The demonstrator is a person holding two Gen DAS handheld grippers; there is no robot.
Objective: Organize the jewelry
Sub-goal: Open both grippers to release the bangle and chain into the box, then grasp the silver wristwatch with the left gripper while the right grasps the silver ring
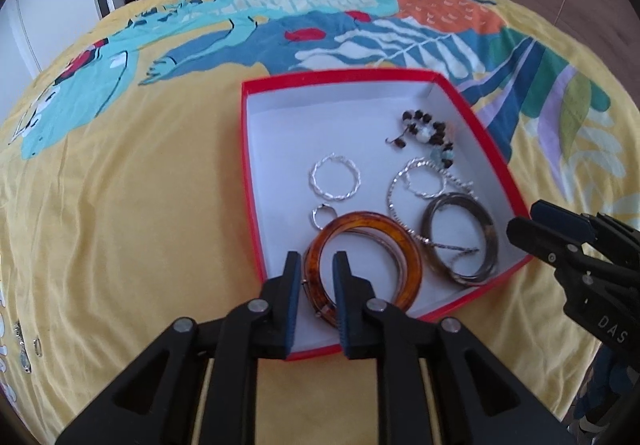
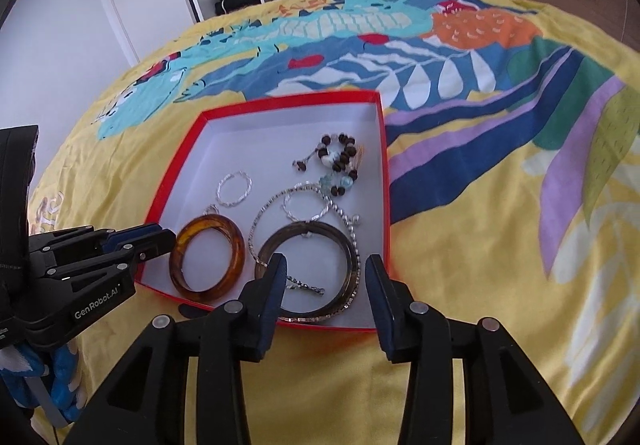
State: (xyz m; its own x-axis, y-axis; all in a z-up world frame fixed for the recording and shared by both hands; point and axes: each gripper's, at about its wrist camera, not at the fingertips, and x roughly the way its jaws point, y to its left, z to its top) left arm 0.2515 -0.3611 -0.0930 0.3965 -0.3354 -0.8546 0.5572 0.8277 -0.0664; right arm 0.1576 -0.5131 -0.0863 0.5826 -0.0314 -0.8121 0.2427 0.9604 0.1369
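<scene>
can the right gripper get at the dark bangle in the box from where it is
Probably yes. The right gripper is open, right over the dark bangle at the near edge of the red box, nothing between; a silver chain lies inside the bangle.

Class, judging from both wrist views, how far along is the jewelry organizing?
Done: bangles, hoops and a beaded bracelet lie in the red box. In hand: nothing; the left gripper hovers open over the amber bangle, the right gripper open. Left: small pieces on the bedspread.

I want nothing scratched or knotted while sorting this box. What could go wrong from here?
The left gripper straddles the amber bangle; thin bangles lying inside it in the left wrist view might get dragged along. The silver chain runs under the dark bangles, so lifting either may tangle both.
</scene>
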